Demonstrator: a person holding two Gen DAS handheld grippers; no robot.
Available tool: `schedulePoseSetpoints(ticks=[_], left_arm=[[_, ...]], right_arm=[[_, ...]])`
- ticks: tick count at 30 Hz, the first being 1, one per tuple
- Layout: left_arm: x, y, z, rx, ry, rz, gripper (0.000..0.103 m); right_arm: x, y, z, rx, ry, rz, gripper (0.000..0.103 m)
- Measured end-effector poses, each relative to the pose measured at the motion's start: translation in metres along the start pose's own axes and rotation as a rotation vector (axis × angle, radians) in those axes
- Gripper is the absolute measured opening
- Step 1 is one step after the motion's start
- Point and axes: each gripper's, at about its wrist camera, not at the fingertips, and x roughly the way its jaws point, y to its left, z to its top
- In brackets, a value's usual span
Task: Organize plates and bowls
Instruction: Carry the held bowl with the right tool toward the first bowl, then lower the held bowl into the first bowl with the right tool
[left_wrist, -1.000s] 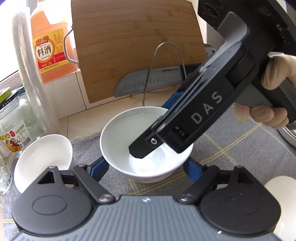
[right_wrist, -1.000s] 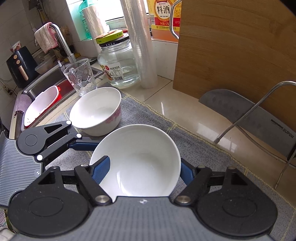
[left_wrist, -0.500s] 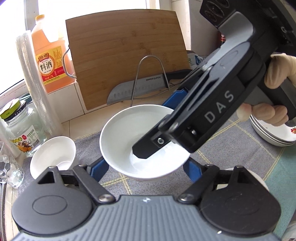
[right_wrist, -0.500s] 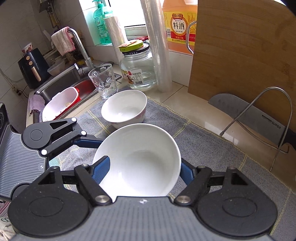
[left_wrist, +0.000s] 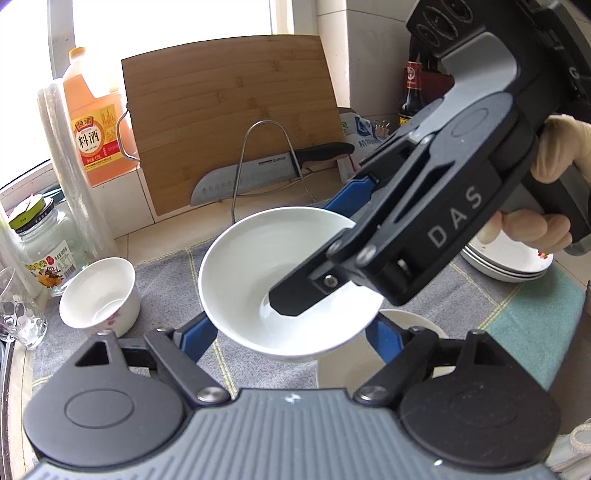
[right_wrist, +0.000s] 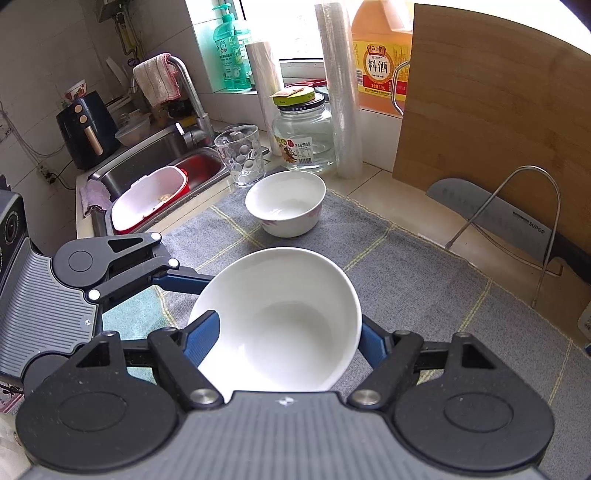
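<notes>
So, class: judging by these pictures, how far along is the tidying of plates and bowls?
Done: a stack of plates sits at the right of the cloth. In hand: the large white bowl, clamped by the right claw and the left claw, held above the cloth. Left: the small bowl by the glass stands alone, and another white dish lies partly hidden below.
</notes>
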Motion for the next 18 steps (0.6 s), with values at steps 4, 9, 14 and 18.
schedulePoseSetpoints(ticks=[4, 9, 14, 18], left_arm=[[-0.007, -0.009, -0.004, -0.003, 0.007, -0.013, 0.086], [-0.016, -0.022, -0.009, 0.008, 0.010, -0.031, 0.086], [-0.017, -0.031, -0.012, 0.017, 0.020, -0.058, 0.086], [-0.016, -0.040, -0.014, 0.027, 0.033, -0.076, 0.086]], right_arm=[[-0.010, 0.008, -0.011, -0.001, 0.000, -0.004, 0.083], [-0.022, 0.013, -0.025, 0.010, 0.001, -0.005, 0.083], [-0.031, 0.017, -0.039, 0.019, 0.008, -0.012, 0.083], [-0.036, 0.016, -0.049, 0.035, 0.016, -0.020, 0.083]])
